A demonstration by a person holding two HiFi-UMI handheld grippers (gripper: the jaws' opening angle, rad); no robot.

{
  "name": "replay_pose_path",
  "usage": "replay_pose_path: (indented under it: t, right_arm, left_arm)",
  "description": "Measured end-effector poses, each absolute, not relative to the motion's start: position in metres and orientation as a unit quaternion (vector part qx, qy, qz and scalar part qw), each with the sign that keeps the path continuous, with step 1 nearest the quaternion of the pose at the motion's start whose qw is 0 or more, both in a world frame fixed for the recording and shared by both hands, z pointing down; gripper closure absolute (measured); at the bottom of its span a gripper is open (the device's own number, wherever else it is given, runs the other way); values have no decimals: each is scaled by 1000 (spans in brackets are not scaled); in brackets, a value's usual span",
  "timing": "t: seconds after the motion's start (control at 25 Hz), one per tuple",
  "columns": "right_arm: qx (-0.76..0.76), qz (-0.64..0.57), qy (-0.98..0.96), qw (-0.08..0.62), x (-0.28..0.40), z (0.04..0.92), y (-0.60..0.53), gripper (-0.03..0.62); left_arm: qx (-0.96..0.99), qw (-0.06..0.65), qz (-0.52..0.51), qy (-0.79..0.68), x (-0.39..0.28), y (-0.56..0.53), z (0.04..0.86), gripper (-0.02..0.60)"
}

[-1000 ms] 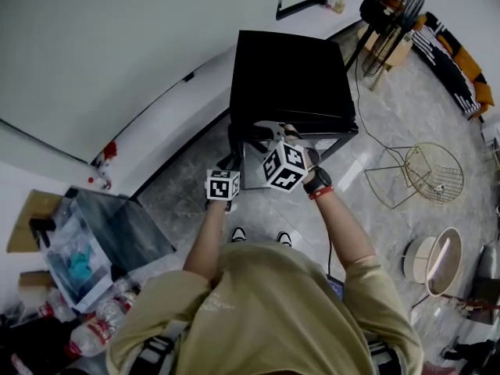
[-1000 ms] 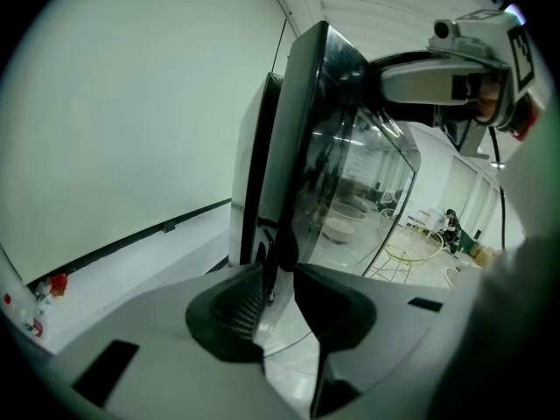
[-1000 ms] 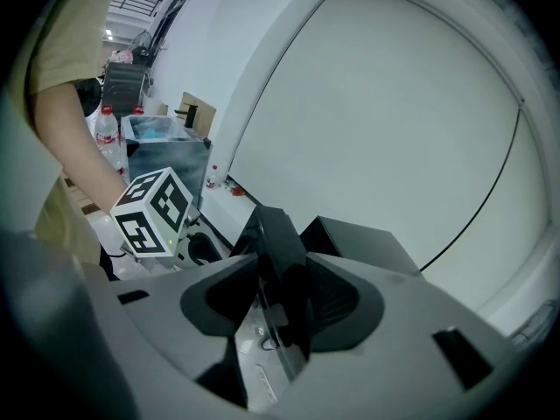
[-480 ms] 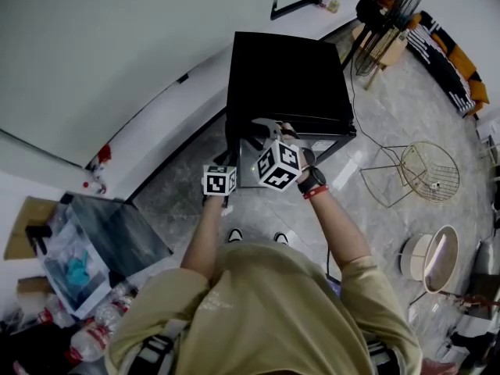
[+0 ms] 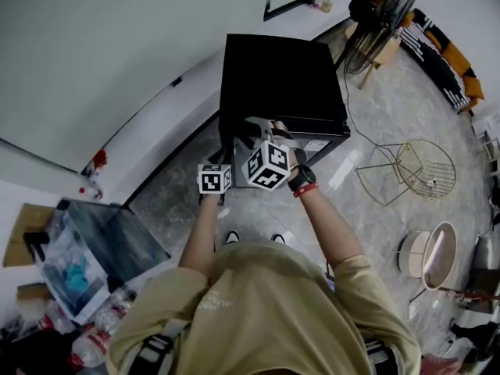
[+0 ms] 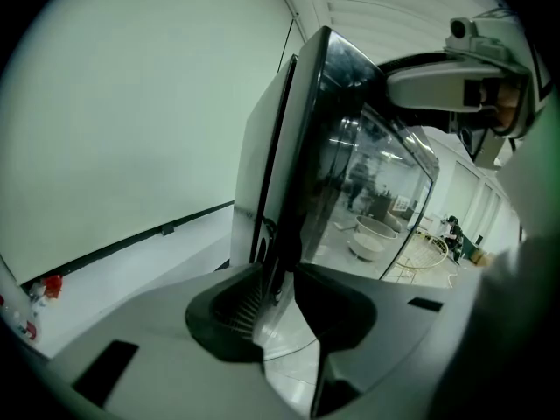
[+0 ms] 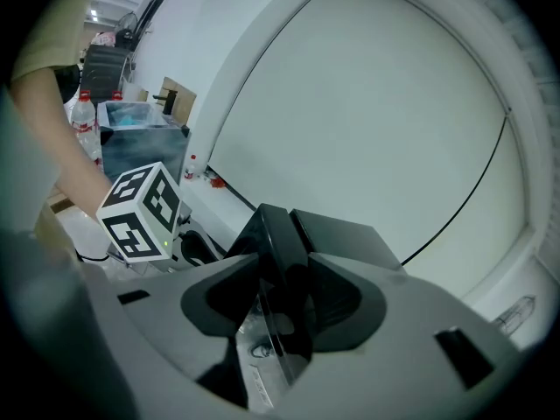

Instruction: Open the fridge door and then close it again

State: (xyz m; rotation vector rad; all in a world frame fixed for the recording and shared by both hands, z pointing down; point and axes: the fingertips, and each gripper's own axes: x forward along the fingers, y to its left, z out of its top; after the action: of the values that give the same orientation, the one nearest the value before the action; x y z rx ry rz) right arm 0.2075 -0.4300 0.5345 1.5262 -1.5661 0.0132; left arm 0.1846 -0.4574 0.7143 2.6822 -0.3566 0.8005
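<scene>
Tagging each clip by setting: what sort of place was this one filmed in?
Probably an indoor room staged as a living space, perhaps a studio. A small black fridge stands on a tiled floor against a bare white wall, with a standing fan and a wire chair nearby.

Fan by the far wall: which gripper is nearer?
Right. The right gripper holds the fridge door on the side toward the fan; the left gripper holds it farther off.
</scene>
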Motion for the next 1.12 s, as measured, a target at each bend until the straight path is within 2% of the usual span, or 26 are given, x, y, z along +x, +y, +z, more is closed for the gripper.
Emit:
replay_pose_path:
  t: [0.36,0.6,0.76,0.96,1.12]
  right_arm:
    - [619,-10,-648,443,202,533,-423,405]
    - [697,41,-646,309,224,499,-387,408]
    - [746,70,-623,223,241,482,-351,439]
    - [787,86,-591,156,259,465,-310,447]
    - [809,88,-570,117,269,452,-281,467]
  left_arm:
    - [937,135,285,-152,171,-456,702,474]
    - [948,131,236,-166,145,-455,650,474]
    - [959,116,197,-169,131,-443,600,474]
    - [971,95,144,-163,134,-425,538,480]
    - [979,79,103,-160,146,-406,492,514]
